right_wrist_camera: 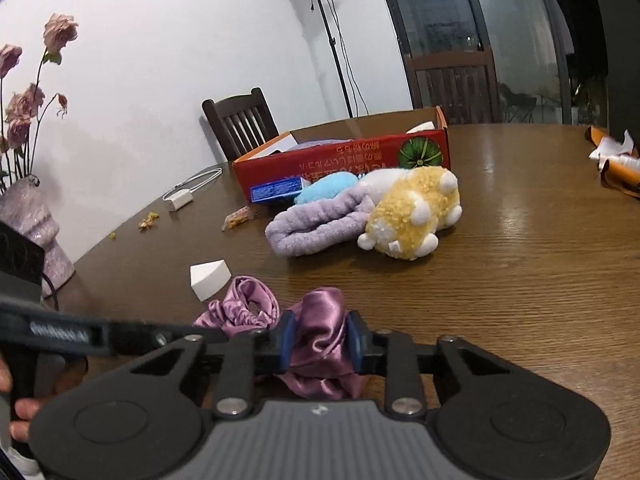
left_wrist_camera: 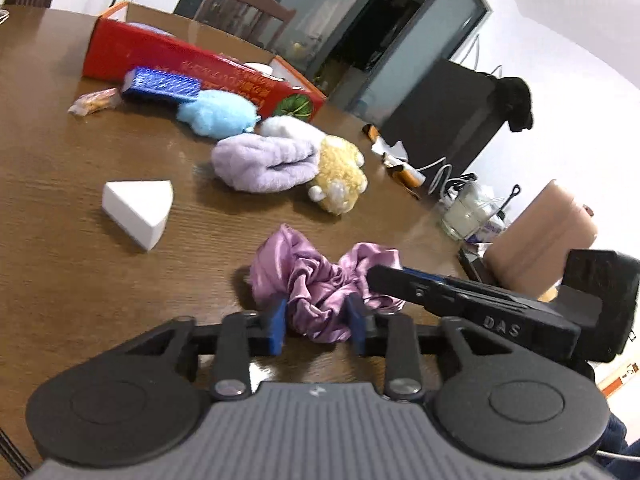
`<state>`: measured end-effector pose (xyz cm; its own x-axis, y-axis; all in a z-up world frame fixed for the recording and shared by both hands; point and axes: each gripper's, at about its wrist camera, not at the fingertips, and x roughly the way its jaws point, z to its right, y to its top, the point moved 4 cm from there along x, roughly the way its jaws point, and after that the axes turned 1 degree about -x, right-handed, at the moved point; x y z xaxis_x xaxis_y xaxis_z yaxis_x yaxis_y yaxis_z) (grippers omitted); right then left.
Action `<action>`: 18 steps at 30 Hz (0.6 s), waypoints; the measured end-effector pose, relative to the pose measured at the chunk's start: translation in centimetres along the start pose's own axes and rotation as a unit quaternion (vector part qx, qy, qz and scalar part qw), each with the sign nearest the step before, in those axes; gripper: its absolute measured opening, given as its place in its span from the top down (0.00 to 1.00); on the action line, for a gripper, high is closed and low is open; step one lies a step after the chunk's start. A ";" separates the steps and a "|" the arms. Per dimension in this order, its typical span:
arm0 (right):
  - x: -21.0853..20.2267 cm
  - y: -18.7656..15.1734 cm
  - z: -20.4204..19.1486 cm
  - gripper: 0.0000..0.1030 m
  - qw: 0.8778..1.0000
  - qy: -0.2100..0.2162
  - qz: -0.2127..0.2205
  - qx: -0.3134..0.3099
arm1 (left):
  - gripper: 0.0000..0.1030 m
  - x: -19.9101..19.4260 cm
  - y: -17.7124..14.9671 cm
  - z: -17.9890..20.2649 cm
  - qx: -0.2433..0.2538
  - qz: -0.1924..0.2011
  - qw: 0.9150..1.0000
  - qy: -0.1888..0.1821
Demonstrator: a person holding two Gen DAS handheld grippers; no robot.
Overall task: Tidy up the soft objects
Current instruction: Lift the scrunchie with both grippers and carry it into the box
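Black left gripper point(left_wrist_camera: 316, 326), blue pads point(left_wrist_camera: 278, 326), seemingly ribbed grey body

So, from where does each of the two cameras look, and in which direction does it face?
Left wrist: it sits on the left gripper, looking forward and down across the wooden table to the red box; its jaws press on the purple satin cloth, and the right gripper enters from the right.
Right wrist: it sits on the right gripper, facing the red box and the white wall; its jaws press on the cloth; the left gripper and a hand show at left.
Both views share the cloth, yellow plush toy, lilac towel and white wedge.
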<state>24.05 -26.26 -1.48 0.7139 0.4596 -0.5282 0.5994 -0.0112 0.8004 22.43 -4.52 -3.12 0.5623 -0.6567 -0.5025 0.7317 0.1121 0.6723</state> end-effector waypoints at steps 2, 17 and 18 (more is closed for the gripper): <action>0.3 0.4 0.3 0.87 1.000 0.010 -0.006 0.011 | 0.77 -0.1 0.7 0.1 0.002 0.009 1.000 -0.012; 10.2 21.8 3.4 0.92 0.989 0.007 0.103 -0.107 | 0.78 7.5 25.3 -2.0 0.030 0.089 0.995 -0.011; 11.9 23.3 4.4 0.92 0.991 0.002 0.096 -0.097 | 0.78 9.4 27.2 -2.9 0.007 0.075 0.997 -0.013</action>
<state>48.14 -24.98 9.59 0.8065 0.4696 -0.3591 0.3706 0.0718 0.9260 48.70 -5.49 8.91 0.6550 -0.6522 -0.3816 0.6348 0.2010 0.7461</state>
